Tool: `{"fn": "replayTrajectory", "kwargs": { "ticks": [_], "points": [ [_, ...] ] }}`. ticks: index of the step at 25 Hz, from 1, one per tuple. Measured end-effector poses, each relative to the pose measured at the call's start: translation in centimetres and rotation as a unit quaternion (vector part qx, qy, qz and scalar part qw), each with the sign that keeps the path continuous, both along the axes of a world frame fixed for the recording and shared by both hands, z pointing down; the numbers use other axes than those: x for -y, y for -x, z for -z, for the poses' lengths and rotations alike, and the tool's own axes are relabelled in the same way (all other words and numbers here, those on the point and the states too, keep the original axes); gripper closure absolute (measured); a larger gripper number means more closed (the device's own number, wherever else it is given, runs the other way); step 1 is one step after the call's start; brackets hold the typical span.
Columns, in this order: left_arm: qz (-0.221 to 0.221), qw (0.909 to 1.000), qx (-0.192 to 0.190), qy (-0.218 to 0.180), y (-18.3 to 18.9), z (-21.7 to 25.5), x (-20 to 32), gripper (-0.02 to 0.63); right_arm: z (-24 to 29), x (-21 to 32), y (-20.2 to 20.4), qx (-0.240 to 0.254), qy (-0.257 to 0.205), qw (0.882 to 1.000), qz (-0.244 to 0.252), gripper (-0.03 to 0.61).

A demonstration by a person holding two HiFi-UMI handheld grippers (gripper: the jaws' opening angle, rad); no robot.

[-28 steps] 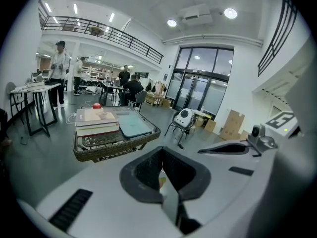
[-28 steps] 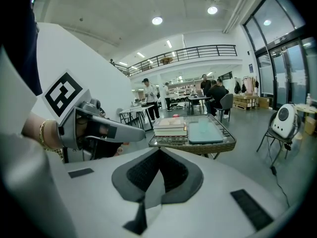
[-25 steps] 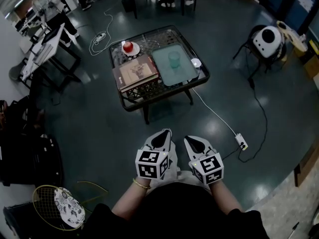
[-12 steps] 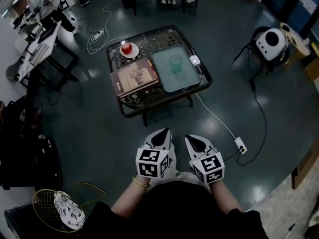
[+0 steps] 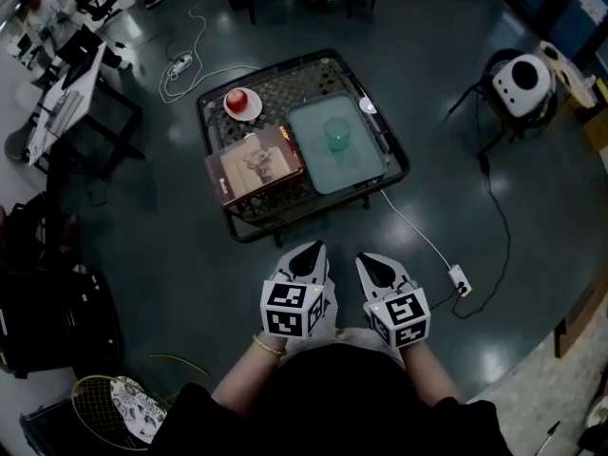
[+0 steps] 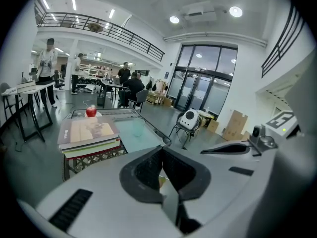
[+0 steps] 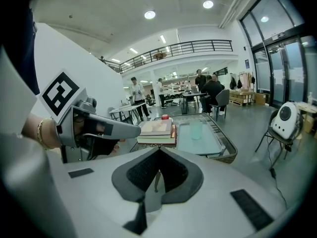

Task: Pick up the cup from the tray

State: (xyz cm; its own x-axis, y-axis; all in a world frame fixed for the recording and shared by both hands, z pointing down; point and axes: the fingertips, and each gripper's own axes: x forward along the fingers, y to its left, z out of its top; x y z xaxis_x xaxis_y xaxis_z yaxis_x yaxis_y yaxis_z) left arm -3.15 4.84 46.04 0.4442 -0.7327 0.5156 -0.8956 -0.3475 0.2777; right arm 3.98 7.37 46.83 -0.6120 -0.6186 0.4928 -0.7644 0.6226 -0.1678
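We are standing well back from the low table (image 5: 294, 84), looking down on it, with both grippers held close to the body at the near edge of the scene. The left gripper (image 5: 309, 252) is showing its jaws pressed together with nothing between them, and the right gripper (image 5: 373, 259) is clenched the same way, also empty. They are sitting side by side, both pointing toward the table.

The cup (image 5: 336, 133) is standing upright toward the far end of the pale tray (image 5: 356, 169), which is taking up the right half of the tabletop. To the left of the tray, a stack of books (image 5: 255, 164) is lying near us, and a red apple (image 5: 237, 99) on a small plate is sitting at the far left corner. The cup is well clear of both.

From the right gripper view the cup (image 7: 196, 129) is looking translucent and pale green, and we are seeing nothing in it. We are judging it as light, stiff and thin-walled, plastic or glass, with a smooth side that could slip under the pads. We are reckoning the safest hold is across the wall at about mid-height, or over the rim with 1 jaw inside and 1 outside, squeezing gently. The jaws need opening before any reach, and the right gripper is looking like the better placed of the 2.
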Motion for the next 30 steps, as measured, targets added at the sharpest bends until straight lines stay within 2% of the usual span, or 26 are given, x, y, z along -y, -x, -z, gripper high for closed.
{"fn": "replayTrajectory", "kwargs": {
  "ticks": [20, 30],
  "points": [
    [-0.022, 0.9996, 0.005, 0.016, 1.3, -2.0, 11.5, 0.604, -1.3, 11.8, 2.0, -0.013, 0.017, 1.000, -0.014, 0.572],
    [-0.028, 0.9992, -0.001, 0.029, 2.0, -3.3, 15.5, 0.604, -3.5, 17.6, 3.1, -0.016, 0.030, 0.999, -0.028, 0.572]
  ]
}}
